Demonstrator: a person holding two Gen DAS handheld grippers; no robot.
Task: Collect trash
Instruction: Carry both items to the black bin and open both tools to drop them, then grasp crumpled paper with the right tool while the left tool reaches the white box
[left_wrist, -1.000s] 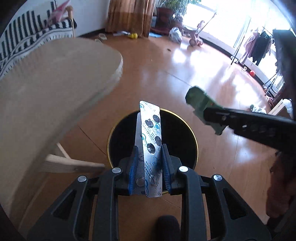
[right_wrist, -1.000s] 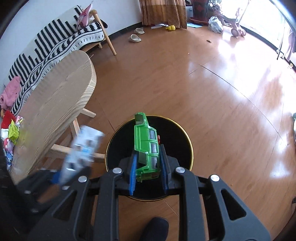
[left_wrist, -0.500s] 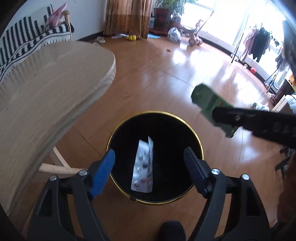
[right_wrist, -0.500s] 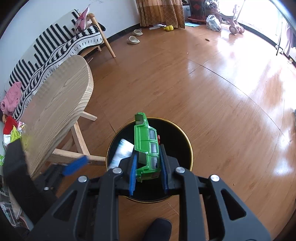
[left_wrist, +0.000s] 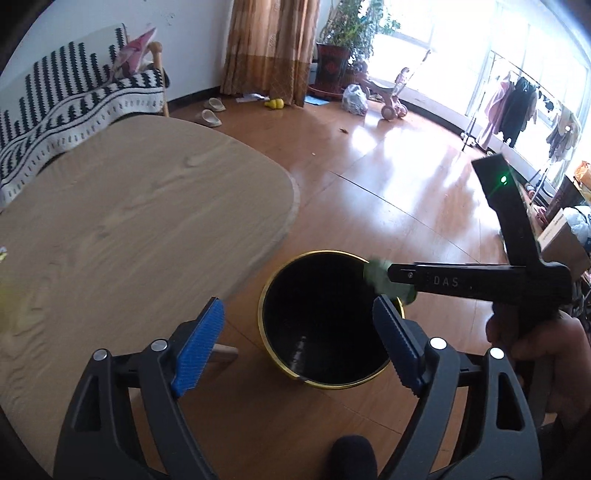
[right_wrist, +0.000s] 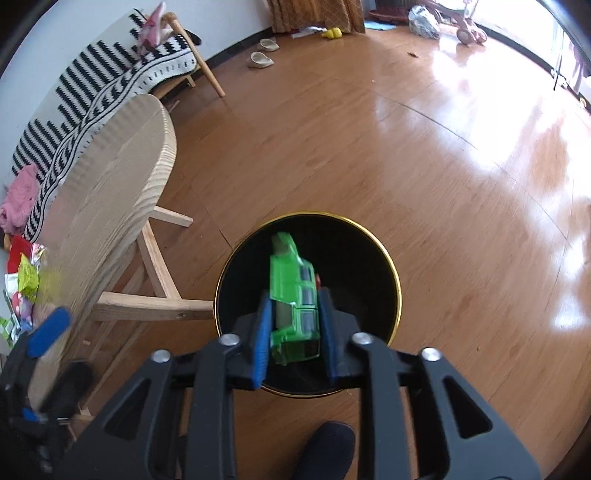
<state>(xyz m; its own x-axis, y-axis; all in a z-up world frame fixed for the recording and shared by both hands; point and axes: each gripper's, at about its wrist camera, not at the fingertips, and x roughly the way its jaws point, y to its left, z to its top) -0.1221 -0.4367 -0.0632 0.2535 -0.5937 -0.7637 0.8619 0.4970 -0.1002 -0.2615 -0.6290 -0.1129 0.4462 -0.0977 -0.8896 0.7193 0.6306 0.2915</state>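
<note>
left tool (left_wrist: 295, 336): spread wide, holds nothing | right tool (right_wrist: 293, 328): pinching green toy car (right_wrist: 293, 295) over black bin (right_wrist: 384, 258) | bench (left_wrist: 129, 221): beside bin

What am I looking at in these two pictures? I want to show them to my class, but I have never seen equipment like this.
A person holds a two-fingered grabbing tool in each hand; each tool carries a wide-angle camera looking along its fingers.

One picture is from the left tool. Its left gripper is open and holds nothing. Below it stands a black bin with a gold rim on the wooden floor, beside a wooden table.

The other picture is from the right tool. Its right gripper has a green toy car between its fingers, above the same bin; blur hides whether the grip is tight. Colourful wrappers lie at the far left.
</note>
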